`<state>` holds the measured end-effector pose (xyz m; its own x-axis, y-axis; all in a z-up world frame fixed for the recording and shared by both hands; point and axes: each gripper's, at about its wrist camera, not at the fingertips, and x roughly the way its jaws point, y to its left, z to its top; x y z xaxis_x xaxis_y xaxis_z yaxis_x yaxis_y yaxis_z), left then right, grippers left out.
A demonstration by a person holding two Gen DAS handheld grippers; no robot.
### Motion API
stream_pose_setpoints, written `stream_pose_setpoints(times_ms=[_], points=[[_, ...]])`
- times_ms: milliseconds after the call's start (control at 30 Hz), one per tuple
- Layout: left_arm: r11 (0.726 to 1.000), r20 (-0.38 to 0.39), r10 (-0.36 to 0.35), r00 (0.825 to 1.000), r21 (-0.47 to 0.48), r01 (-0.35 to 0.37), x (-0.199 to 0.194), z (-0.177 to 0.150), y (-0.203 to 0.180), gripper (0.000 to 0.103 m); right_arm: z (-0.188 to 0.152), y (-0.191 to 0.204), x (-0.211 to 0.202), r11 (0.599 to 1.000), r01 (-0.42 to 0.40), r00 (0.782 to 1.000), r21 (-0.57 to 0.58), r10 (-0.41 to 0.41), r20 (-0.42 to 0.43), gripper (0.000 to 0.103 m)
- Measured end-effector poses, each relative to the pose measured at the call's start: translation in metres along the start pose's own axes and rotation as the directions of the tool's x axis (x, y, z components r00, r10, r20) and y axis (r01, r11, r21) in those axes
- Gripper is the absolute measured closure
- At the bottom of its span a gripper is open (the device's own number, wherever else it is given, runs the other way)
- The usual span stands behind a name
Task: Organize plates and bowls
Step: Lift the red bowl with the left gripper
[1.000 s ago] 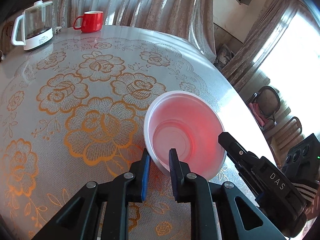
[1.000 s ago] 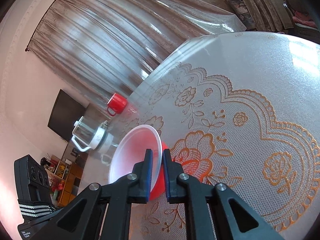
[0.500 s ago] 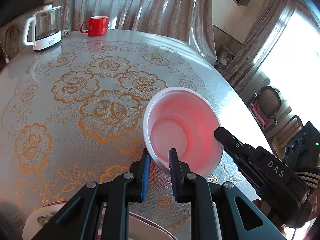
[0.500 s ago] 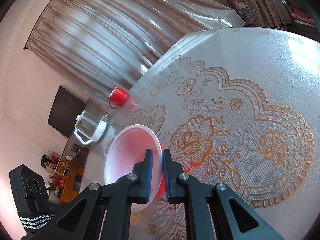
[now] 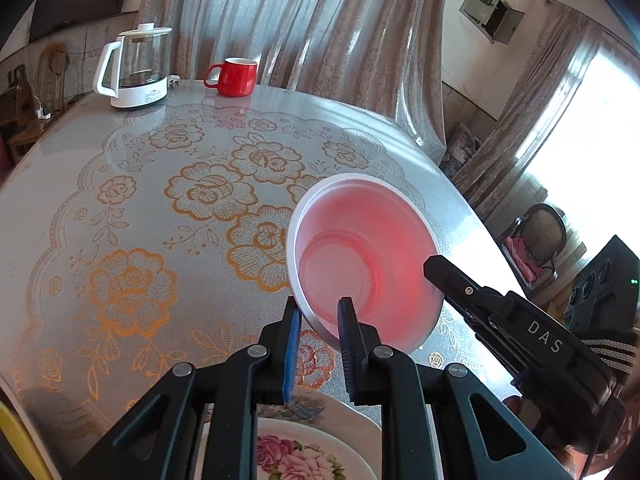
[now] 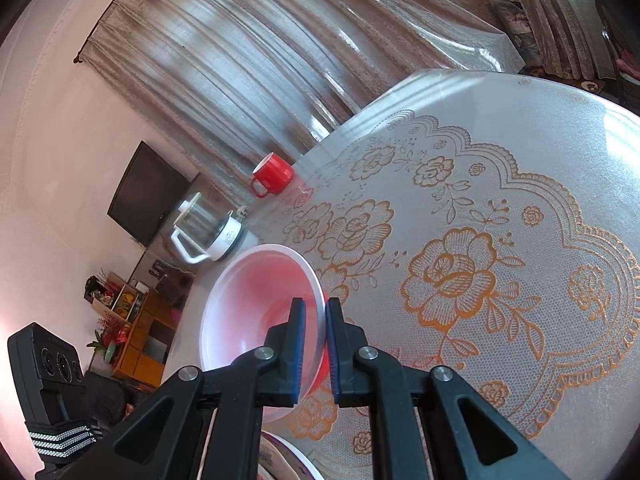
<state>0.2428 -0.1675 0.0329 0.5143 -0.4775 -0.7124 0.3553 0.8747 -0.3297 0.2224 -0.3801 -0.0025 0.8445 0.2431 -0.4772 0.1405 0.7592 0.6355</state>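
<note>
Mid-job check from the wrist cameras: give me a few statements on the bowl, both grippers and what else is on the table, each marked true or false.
1. Both grippers pinch the rim of the red bowl. True: the left gripper and the right gripper clamp opposite sides.
2. The bowl holds soup. False: it is empty.
3. The red mug stands beside the glass kettle. True.
4. The mug lies tipped over. False: it stands upright.
5. A floral plate shows under the left gripper. True.
6. The right gripper is open. False: it is shut on the rim.
</note>
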Motion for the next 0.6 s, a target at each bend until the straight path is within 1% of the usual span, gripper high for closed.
stream_pose_setpoints(times_ms=[267, 467, 600], points=[[0.997, 0.070, 0.012, 0.997, -0.080, -0.006, -0.048, -0.003, 0.042, 0.085, -0.009, 0.055, 0.007, 0.993, -0.063, 0.998, -0.101, 0.059, -0.034, 0.094], [0.994, 0.112, 0.057, 0.992, -0.102, -0.046, -0.080, -0.011, 0.069, 0.085, -0.028, 0.092, 0.014, 0.981, -0.109, 0.992, -0.160, 0.098, -0.075, 0.094], [0.989, 0.132, 0.081, 0.988, -0.137, -0.062, -0.096, -0.019, 0.088, 0.085, -0.042, 0.114, 0.018, 0.972, -0.133, 0.988, -0.194, 0.113, -0.109, 0.094]])
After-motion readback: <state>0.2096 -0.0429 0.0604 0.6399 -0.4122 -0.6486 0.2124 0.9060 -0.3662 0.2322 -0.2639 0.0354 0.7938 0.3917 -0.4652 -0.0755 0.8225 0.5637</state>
